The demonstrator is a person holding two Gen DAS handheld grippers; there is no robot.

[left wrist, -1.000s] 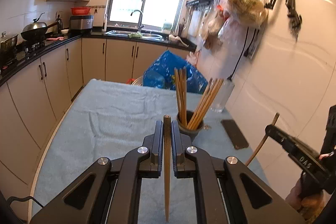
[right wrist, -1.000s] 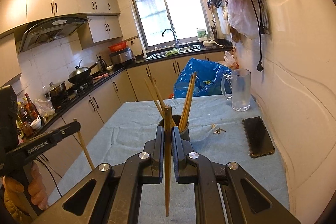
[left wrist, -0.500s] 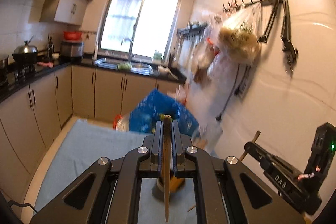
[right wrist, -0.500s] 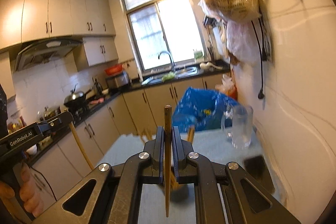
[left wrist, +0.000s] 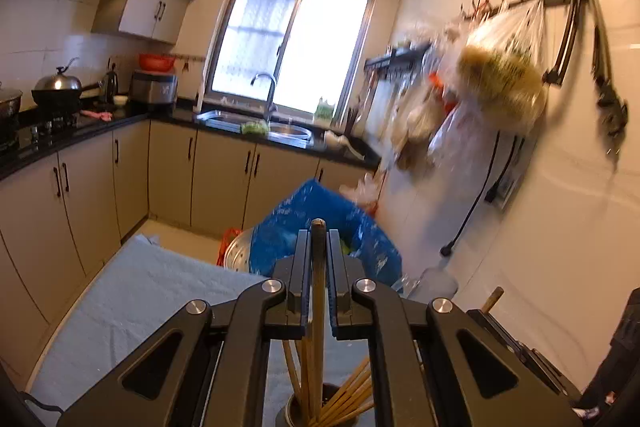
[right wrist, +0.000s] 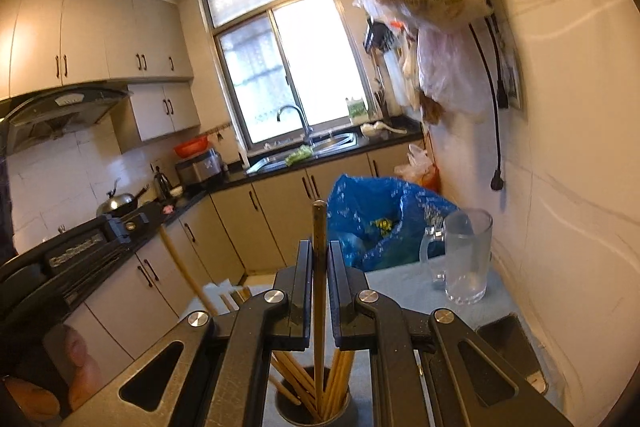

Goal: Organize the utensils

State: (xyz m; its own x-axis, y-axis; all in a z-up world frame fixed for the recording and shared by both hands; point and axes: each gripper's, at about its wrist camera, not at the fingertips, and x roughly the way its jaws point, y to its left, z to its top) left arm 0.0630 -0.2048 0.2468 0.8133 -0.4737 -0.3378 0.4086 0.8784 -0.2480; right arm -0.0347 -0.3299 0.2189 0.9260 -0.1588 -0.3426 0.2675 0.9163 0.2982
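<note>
left gripper (left wrist: 319, 259): jaws clamp chopstick (left wrist: 318, 307) upright, tip in holder (left wrist: 320, 413) | right gripper (right wrist: 319, 267): jaws clamp second chopstick (right wrist: 319, 291) over it | glass mug (right wrist: 466, 257) near tabletop's (left wrist: 132, 299) right edge

A clear glass mug (right wrist: 464, 259) stands on the grey tablecloth (right wrist: 404, 283), near a dark phone (right wrist: 510, 349). Behind them sits a blue bag (right wrist: 380, 223).

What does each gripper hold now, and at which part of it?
Left gripper and right gripper each pinch one chopstick near its upper end; the lower ends reach into the holder.
</note>
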